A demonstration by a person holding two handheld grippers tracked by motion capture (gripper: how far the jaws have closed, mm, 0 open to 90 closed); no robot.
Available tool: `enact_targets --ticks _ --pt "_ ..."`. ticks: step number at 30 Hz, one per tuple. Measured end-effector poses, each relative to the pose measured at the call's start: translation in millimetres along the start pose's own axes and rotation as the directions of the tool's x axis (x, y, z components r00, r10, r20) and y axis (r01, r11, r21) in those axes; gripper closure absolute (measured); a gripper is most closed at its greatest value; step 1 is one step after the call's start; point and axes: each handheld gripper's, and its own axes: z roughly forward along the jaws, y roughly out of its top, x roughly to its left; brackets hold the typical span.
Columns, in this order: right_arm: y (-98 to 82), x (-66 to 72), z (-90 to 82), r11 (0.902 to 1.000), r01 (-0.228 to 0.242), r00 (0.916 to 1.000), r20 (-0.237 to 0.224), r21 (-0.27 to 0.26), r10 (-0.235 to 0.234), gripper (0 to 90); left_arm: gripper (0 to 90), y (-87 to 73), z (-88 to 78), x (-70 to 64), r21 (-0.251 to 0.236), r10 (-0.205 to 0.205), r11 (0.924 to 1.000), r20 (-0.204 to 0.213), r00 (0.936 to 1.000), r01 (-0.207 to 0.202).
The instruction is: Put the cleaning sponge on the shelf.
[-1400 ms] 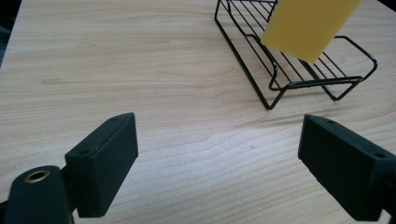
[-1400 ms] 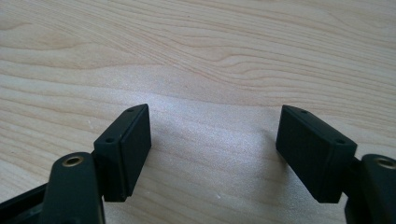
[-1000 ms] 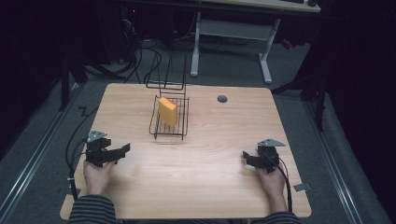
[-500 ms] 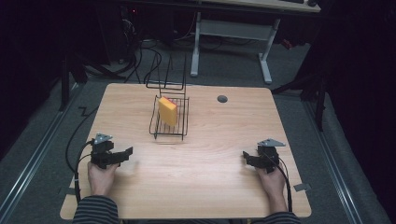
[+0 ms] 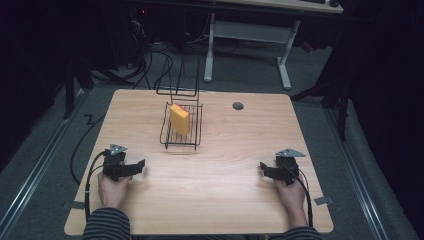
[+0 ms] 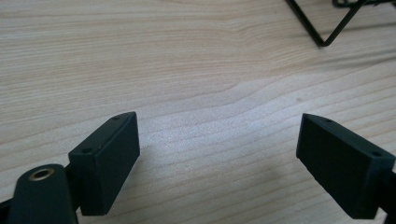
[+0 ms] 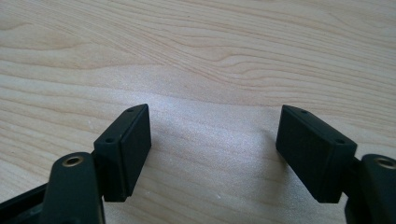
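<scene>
The left gripper (image 5: 136, 166) has come down and drawn back toward the person's edge of the desk (image 5: 235, 210) over the last second; a second ago it sat higher and a little farther forward, and half a second ago it was already lower. Now it rests low over the bare wood at the near left, its jaws standing well apart with nothing between them, as the left gripper view shows plain wood grain in the gap and only a wire foot of the rack at the top right. The right gripper (image 5: 265, 171) has not shifted: it sits at the near right of the desk, jaws likewise parted and empty, with bare wood between them in the right gripper view.

The yellow sponge (image 5: 179, 119) stands on edge, leaning in the black wire rack (image 5: 181, 140) at the middle of the desk, well apart from both grippers. Neither it nor the rack has moved.

The lowering of the left hand reads as settling into a rest pose rather than a reach: both grippers are empty and far from the sponge, so either the work with it has not begun or it is finished with the sponge left in the rack
</scene>
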Motion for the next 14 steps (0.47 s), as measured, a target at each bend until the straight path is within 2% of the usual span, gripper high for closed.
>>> enact_targets --ticks 2,3,5,6,14 --pt "0.0 0.0 0.0 1.0 0.0 1.0 0.0 0.0 0.0 26.7 13.6 -1.3 4.5 -1.9 0.014 0.009 0.9999 -0.003 1.0 -0.009" --pt "0.0 0.0 0.0 1.0 0.0 1.0 0.0 0.0 0.0 26.7 14.4 -2.8 6.8 -4.8 0.002 0.036 0.9993 -0.031 0.9989 -0.036" --pt "0.0 0.0 0.0 1.0 0.0 1.0 0.0 0.0 0.0 26.7 14.3 -3.9 7.7 -5.9 -0.008 0.041 0.9991 -0.041 0.9983 -0.041" --pt "0.0 0.0 0.0 1.0 0.0 1.0 0.0 0.0 0.0 26.7 14.4 -3.9 8.1 -7.7 -0.002 0.051 0.9987 -0.059 0.9969 -0.052" --pt "0.0 0.0 0.0 1.0 0.0 1.0 0.0 0.0 0.0 26.7 15.3 -4.4 7.5 -7.6 -0.004 0.05 0.9987 -0.049 0.9976 -0.05"
